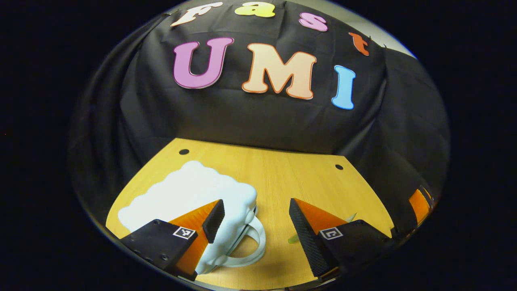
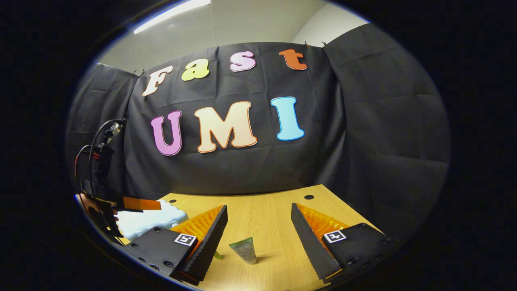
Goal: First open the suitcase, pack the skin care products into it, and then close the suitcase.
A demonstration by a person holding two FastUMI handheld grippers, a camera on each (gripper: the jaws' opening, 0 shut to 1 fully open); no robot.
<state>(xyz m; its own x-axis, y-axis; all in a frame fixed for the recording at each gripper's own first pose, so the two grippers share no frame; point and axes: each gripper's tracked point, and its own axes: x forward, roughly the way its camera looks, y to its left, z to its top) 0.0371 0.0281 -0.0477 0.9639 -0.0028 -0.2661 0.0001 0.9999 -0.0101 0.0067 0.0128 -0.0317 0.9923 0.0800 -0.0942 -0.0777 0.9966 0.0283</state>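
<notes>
**Both grippers spread wide above the table, suitcase shut**

In the left gripper view, the left gripper (image 1: 255, 224) hangs over the wooden table (image 1: 282, 178) with its jaws wide apart and nothing between them. The white suitcase (image 1: 190, 194), scalloped round its edge, lies closed at about eight o'clock. Its loop handle (image 1: 254, 246) points toward six o'clock, just beside that gripper's left finger, which crosses in front of the case. A pale green sliver shows at five o'clock by the other finger; I cannot tell what it is.

In the right gripper view, the right gripper (image 2: 258, 230) also stands open, empty. A small green skin care tube (image 2: 244, 250) stands cap-down on the table at six o'clock, between the fingers but touching neither. At nine o'clock the suitcase (image 2: 149, 222) lies low, with the left gripper (image 2: 133, 204) over it.
</notes>
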